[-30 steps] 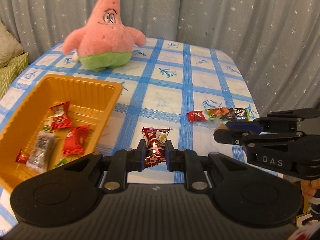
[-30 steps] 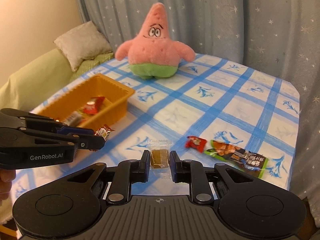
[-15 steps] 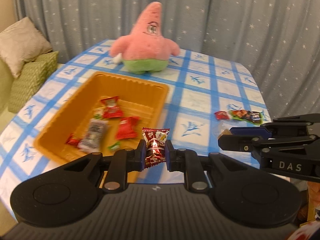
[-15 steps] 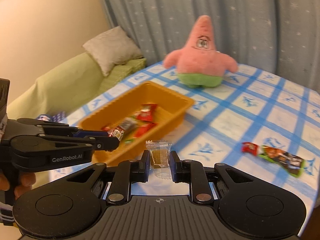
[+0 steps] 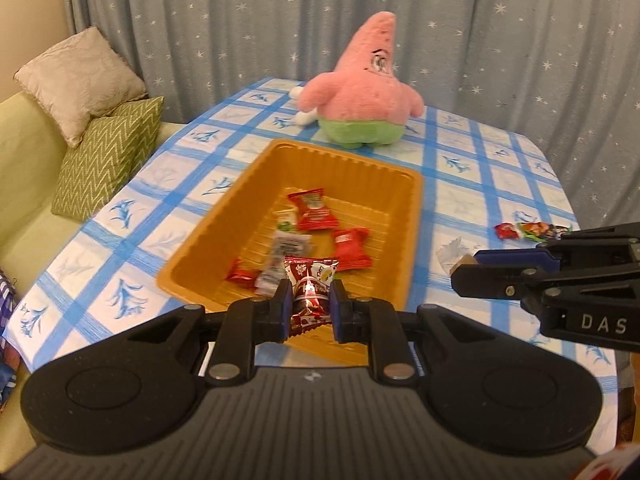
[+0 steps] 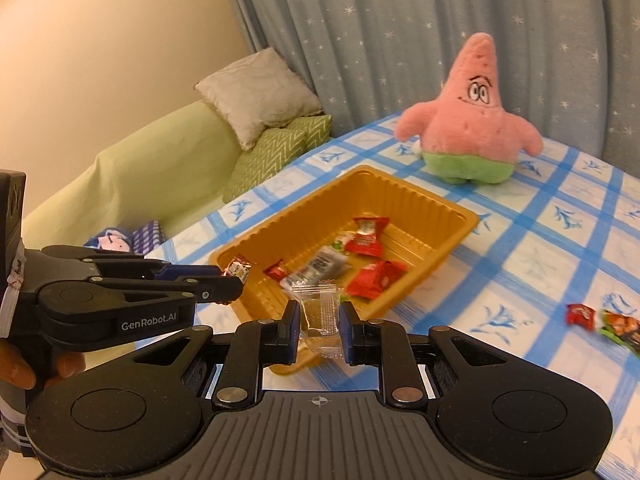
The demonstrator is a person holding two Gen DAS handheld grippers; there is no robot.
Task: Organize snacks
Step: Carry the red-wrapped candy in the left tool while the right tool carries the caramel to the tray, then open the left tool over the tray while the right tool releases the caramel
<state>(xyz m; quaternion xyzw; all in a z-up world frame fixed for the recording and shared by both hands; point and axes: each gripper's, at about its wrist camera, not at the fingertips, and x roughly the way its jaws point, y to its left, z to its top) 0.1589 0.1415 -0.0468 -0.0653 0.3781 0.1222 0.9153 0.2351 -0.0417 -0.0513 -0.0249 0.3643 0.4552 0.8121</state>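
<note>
My left gripper (image 5: 309, 306) is shut on a dark red wrapped candy (image 5: 310, 288) and hangs over the near end of the orange tray (image 5: 412, 216). That tray holds several red and grey snack packs (image 5: 312, 216). My right gripper (image 6: 319, 320) is shut on a clear wrapped sweet (image 6: 320, 312), just above the tray's (image 6: 452, 208) near rim. In the right wrist view the left gripper (image 6: 228, 280) shows from the side, the candy (image 6: 239, 267) at its tip. Two more snacks, a small red one (image 5: 505, 230) and a long green one (image 5: 538, 230), lie on the cloth to the right.
A pink starfish plush toy (image 5: 364, 92) stands behind the tray on the blue checked tablecloth (image 5: 472, 184). A green sofa with cushions (image 5: 100, 156) lies left of the table. A star-patterned curtain (image 5: 240, 20) hangs behind. A hand (image 6: 24, 368) holds the left gripper.
Both grippers have travelled left across the table with their sweets, from the bare cloth to the tray's near end. The two loose snacks now lie farther right.
</note>
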